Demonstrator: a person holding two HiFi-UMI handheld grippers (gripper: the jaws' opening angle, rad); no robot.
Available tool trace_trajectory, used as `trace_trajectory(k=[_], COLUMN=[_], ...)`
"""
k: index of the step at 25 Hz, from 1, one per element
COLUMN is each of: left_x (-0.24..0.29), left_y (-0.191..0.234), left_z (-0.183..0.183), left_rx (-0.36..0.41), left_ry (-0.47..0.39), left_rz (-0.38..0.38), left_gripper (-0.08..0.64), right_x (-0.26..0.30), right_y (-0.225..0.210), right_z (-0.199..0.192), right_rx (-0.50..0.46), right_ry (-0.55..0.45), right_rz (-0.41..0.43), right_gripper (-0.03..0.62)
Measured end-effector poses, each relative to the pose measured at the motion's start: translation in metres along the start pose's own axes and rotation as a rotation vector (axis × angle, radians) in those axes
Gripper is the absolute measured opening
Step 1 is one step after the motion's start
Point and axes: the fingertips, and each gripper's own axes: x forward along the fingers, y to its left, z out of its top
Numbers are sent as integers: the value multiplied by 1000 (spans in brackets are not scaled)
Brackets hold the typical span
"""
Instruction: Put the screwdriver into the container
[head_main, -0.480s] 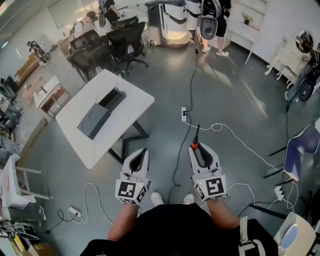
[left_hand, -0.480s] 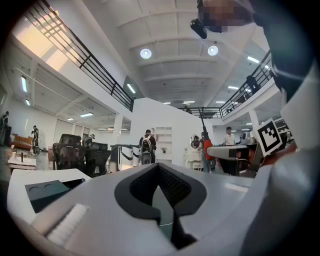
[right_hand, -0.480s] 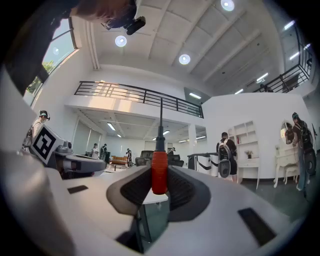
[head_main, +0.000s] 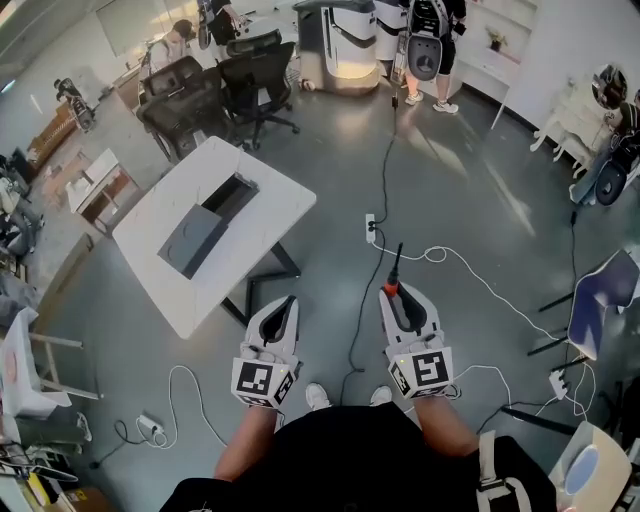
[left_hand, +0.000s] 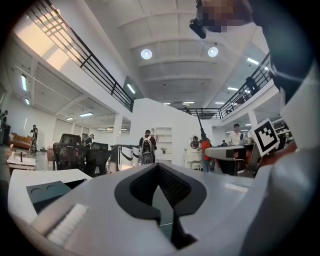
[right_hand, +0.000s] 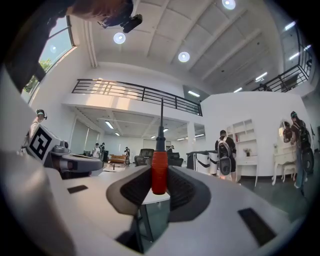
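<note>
The screwdriver (head_main: 393, 280) has a red handle and a thin black shaft that points away from me. My right gripper (head_main: 392, 294) is shut on its handle, and in the right gripper view the handle (right_hand: 159, 172) stands upright between the dark pads. My left gripper (head_main: 288, 302) is held level beside it, shut with nothing in it (left_hand: 161, 182). Both hang over the grey floor. The container (head_main: 205, 225) is a flat grey box with a dark open slot. It lies on a white table (head_main: 265, 235) ahead and to the left, well apart from both grippers.
Black office chairs (head_main: 215, 90) stand behind the table. A black cable and a power strip (head_main: 369, 228) run across the floor ahead of my right gripper. People and a white machine (head_main: 345, 40) are at the back. A chair (head_main: 605, 295) stands at the right.
The table and floor have shifted slightly to the right in the head view. Both grippers keep their places and the screwdriver stays in the right one.
</note>
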Motion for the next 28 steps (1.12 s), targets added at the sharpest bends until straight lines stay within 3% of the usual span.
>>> trace_trajectory(k=[14, 28], left_x=[-21, 75], left_y=[47, 68], left_z=[-21, -24], left_rx=[-29, 0], left_ry=[21, 65], left_rz=[-26, 65], left_gripper=[9, 9], right_x=[28, 113], right_y=[28, -53], right_z=[-5, -21], right_rx=[33, 37], right_ry=[14, 21], right_rz=[-39, 61], right_gripper=[98, 98])
